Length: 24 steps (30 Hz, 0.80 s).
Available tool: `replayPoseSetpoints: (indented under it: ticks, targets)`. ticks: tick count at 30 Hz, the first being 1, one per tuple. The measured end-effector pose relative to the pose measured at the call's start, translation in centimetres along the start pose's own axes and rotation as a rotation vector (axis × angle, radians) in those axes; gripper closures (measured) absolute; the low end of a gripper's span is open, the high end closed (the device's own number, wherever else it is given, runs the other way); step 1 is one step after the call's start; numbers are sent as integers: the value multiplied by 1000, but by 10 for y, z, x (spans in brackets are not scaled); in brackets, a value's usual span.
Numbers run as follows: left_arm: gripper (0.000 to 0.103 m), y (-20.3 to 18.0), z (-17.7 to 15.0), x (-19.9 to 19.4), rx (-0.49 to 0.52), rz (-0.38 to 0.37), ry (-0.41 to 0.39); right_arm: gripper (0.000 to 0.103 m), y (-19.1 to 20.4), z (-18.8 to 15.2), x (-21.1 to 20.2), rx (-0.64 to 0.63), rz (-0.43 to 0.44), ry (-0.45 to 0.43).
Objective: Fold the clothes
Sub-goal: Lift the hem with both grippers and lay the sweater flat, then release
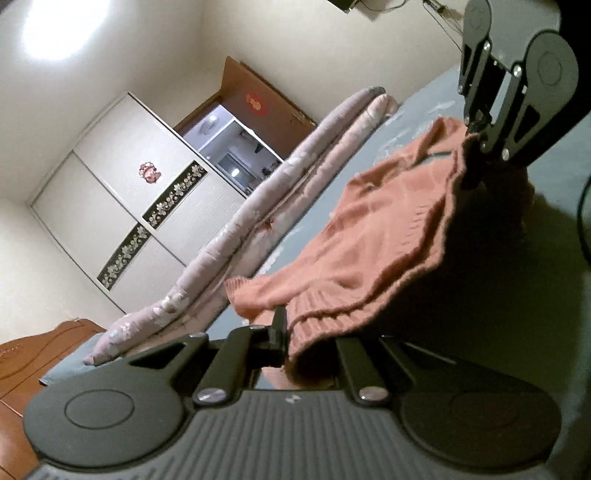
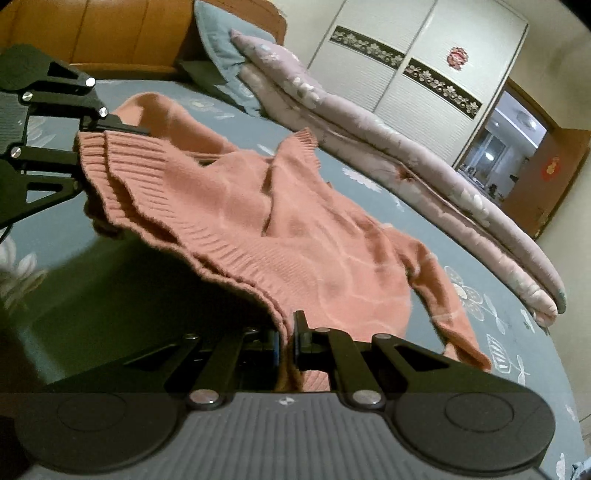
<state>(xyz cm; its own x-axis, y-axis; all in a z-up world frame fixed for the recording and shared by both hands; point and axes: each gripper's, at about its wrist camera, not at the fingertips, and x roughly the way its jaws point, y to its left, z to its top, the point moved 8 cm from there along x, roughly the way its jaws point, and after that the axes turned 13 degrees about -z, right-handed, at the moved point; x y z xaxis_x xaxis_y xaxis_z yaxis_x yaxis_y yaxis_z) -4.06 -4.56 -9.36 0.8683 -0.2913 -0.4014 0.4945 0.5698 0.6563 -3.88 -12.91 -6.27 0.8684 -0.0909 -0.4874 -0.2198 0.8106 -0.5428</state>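
Observation:
A salmon-pink knitted sweater (image 1: pixel 369 229) (image 2: pixel 314 240) lies on a grey-blue flowered bedsheet (image 2: pixel 498 332), its ribbed hem lifted off the bed. My left gripper (image 1: pixel 293 341) is shut on one corner of the hem; the right wrist view shows it at the left (image 2: pixel 94 146). My right gripper (image 2: pixel 290 341) is shut on the other hem corner and appears at the top right of the left wrist view (image 1: pixel 480 136). The hem stretches between the two grippers. Sleeves and collar rest on the sheet farther away.
A folded pinkish flowered quilt (image 2: pixel 406 184) (image 1: pixel 240 229) runs along the far side of the bed. A blue pillow (image 2: pixel 218 40) leans on the wooden headboard (image 2: pixel 110 33). Behind stand a white sliding wardrobe (image 2: pixel 417 55) and an open door (image 2: pixel 561 173).

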Motion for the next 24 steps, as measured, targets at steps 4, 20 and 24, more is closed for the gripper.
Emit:
replayPoseSetpoints:
  ticks: [4,20,24]
  targets:
    - [88,-22,-18,8,48,-34,66,89,22,-18,8,-38,0,41]
    - [76,-13,-46,-34,-317,-232,137,54,-38,-66,-11,313,26,170]
    - [76,-7,-42,-36,-404,-243,142,54,-59,-84,-1,516,53,222]
